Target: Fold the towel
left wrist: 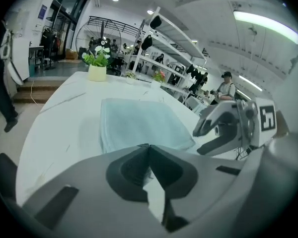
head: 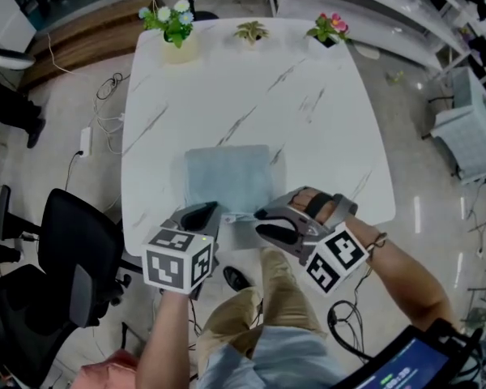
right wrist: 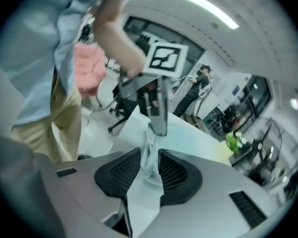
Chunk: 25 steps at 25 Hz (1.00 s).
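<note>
Head view: towel (head: pixel 227 177) lies flat by the near edge of the bench (head: pixel 227 87). Left gripper view: left gripper (left wrist: pixel 149 146) closed, pinching the near hem. Right gripper view: right gripper (right wrist: pixel 149 151) clamps bunched hem; best to lift both level and lay squarely onto the far hem.

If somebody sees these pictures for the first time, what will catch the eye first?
A light blue towel lies folded near the front edge of the white marble table. The two tools meet at its near edge: the right hand-held gripper pinches a bunch of the cloth, and the left hand-held gripper is shut there too, apparently on the same edge. Three potted plants stand along the far edge.
</note>
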Available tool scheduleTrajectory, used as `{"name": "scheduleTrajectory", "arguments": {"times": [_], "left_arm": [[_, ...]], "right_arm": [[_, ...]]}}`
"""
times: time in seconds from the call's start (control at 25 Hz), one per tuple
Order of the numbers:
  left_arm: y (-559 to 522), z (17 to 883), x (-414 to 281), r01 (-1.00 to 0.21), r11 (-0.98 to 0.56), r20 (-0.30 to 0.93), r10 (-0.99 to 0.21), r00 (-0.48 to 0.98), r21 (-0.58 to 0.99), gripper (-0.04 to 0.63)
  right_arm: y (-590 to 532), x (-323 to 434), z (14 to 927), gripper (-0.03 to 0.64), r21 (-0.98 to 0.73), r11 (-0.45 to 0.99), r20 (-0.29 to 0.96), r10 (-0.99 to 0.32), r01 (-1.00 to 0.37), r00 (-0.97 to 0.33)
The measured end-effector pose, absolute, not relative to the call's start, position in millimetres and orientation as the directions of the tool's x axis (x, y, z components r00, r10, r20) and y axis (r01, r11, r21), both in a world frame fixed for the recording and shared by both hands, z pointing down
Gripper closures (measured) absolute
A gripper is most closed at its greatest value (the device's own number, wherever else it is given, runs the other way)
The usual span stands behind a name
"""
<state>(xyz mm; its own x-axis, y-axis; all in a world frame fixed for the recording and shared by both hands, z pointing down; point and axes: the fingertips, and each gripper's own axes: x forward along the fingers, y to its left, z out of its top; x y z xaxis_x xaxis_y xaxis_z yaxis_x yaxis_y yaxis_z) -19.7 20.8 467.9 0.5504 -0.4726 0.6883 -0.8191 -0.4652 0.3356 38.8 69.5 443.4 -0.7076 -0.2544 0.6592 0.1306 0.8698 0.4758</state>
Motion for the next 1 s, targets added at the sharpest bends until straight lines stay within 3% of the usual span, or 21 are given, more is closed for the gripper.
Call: {"name": "scheduleTrajectory", "arguments": {"times": [0.12,0.2,0.48,0.68,1.0], "left_arm": [[27.3,466.3,-19.4,-0.818,-0.475,0.677,-0.487,0.552,0.325,0.586],[28.8,465.1,-19.2,-0.818,-0.496,0.677,-0.496,0.543,0.293,0.586],[28.1,477.1,-20.6,-0.802,-0.536,0.684,-0.483,0.547,0.263,0.586],[28.6,477.7,-20.6,-0.804,-0.537,0.682,-0.489,0.544,0.256,0.586],[42.6,419.4,-29.9,-0.802,-0.542,0.602,-0.561,0.568,0.251,0.586]], "right_arm": [[43.8,37.0,413.8,0.552,0.317,0.941,0.589,-0.295,-0.121,-0.752],[33.8,32.2,415.7,0.588,0.243,0.948,0.6,-0.314,-0.207,-0.736],[47.4,31.9,479.7,0.598,0.197,0.967,0.733,-0.255,-0.162,-0.63],[45.5,29.5,476.1,0.598,0.137,0.965,0.72,-0.252,-0.223,-0.647],[28.9,48.0,410.2,0.597,0.125,0.913,0.629,-0.375,-0.387,-0.681]]}}
